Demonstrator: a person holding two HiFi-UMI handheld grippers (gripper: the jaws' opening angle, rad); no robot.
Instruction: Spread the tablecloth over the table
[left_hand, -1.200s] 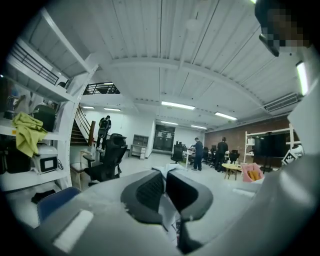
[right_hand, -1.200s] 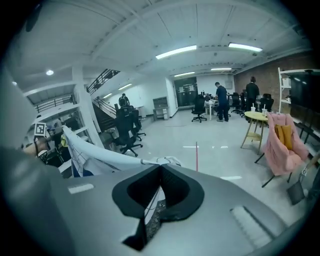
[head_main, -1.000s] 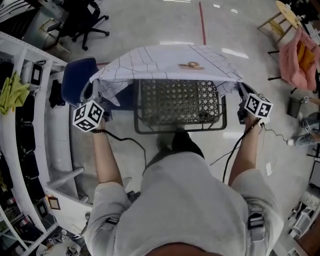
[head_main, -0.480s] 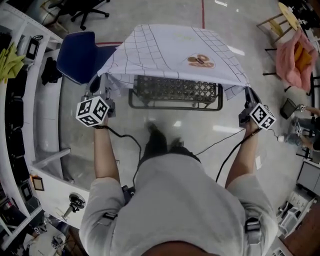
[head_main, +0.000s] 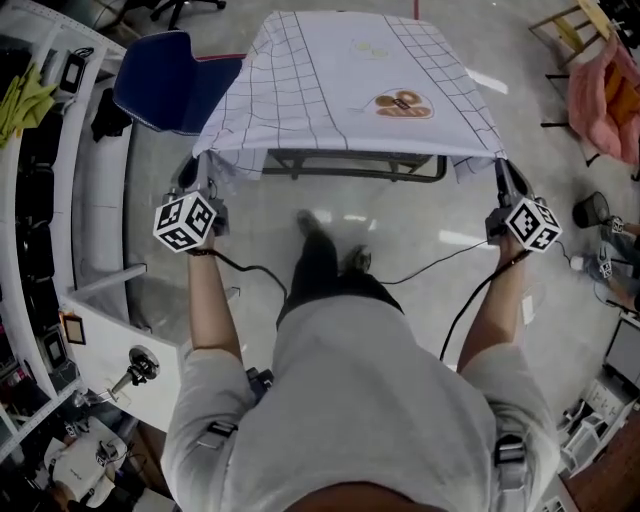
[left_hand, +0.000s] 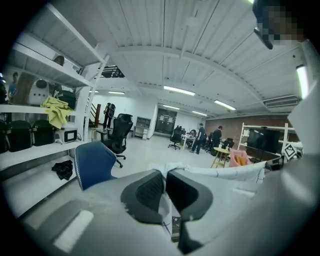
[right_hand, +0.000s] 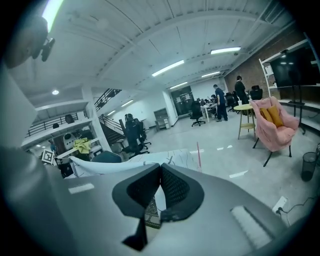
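Tablecloth (head_main: 340, 85) drapes almost all of the table (head_main: 345, 172), only the near rail showing; left gripper (head_main: 192, 178) and right gripper (head_main: 502, 178) each pinch a near corner, so a last tug and release look left to do

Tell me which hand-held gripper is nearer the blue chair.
Left. The left hand-held gripper grips the tablecloth corner beside the blue chair; the right hand-held gripper holds the opposite corner.
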